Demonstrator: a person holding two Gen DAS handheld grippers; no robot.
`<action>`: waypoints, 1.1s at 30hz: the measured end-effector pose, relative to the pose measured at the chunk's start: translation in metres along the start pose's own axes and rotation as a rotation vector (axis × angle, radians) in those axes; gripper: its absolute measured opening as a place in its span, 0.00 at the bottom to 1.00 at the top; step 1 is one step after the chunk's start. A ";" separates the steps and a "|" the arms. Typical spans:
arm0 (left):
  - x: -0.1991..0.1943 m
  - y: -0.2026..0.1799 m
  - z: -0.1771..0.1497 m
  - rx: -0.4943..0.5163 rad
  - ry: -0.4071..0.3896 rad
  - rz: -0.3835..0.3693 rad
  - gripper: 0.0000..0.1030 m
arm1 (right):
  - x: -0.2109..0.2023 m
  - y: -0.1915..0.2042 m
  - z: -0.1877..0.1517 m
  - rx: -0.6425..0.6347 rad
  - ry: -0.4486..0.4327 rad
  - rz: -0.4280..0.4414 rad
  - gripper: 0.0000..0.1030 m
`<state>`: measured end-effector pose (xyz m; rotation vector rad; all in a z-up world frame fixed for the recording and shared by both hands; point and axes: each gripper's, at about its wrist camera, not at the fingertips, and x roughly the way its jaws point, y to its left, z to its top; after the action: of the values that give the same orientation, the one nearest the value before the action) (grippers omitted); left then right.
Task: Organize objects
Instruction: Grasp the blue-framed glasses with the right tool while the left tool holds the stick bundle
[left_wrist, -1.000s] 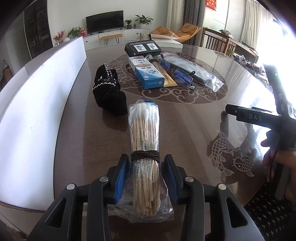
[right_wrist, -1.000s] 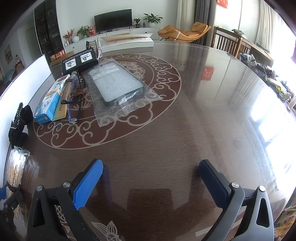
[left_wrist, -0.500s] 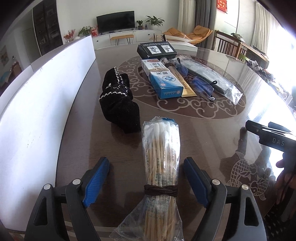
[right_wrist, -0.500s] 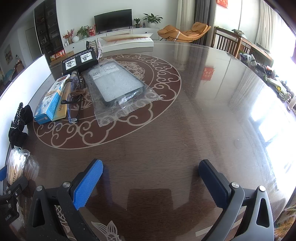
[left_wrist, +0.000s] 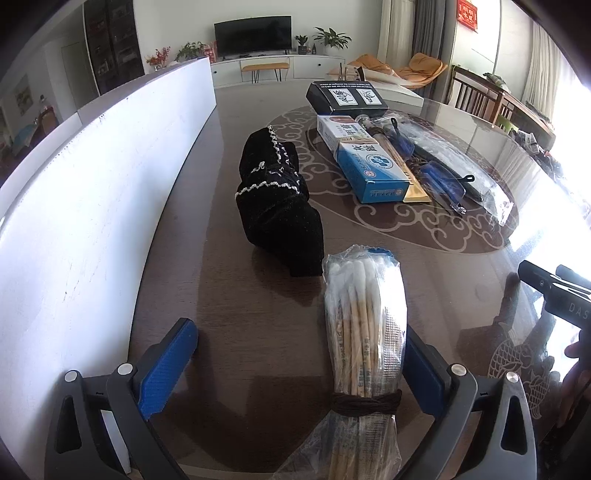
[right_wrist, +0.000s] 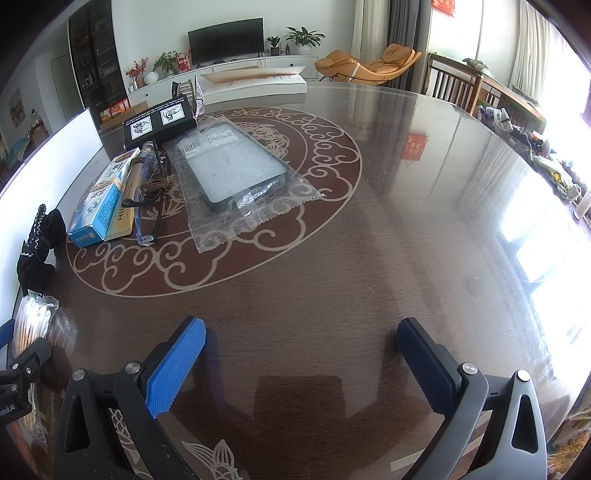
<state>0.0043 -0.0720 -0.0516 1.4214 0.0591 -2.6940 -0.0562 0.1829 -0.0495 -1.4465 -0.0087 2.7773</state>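
Left wrist: swab bundle (left_wrist: 364, 332) lies between just-opened jaws, beside the right one.

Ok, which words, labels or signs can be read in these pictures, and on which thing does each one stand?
"DAS": on the black body of the right gripper, seen from the left wrist.
"HI": on the gold strip beside the blue and white box.
Blue and white box: large Chinese characters, too skewed to read surely.
Black box: two white labels with brush signs, not readable.
Bag of cotton swabs: print on the sticks, too small.
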 end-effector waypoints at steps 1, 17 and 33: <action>0.001 0.000 0.002 -0.004 0.000 0.003 1.00 | 0.000 0.000 0.000 0.000 0.000 0.000 1.00; 0.003 -0.001 0.003 -0.016 -0.012 0.007 1.00 | -0.006 0.010 0.000 -0.045 -0.022 0.051 1.00; 0.003 -0.001 0.003 -0.014 -0.014 0.002 1.00 | 0.026 0.104 0.071 -0.341 0.050 0.340 0.13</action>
<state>-0.0004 -0.0711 -0.0527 1.3975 0.0743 -2.6963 -0.1295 0.0788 -0.0313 -1.7367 -0.2741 3.1292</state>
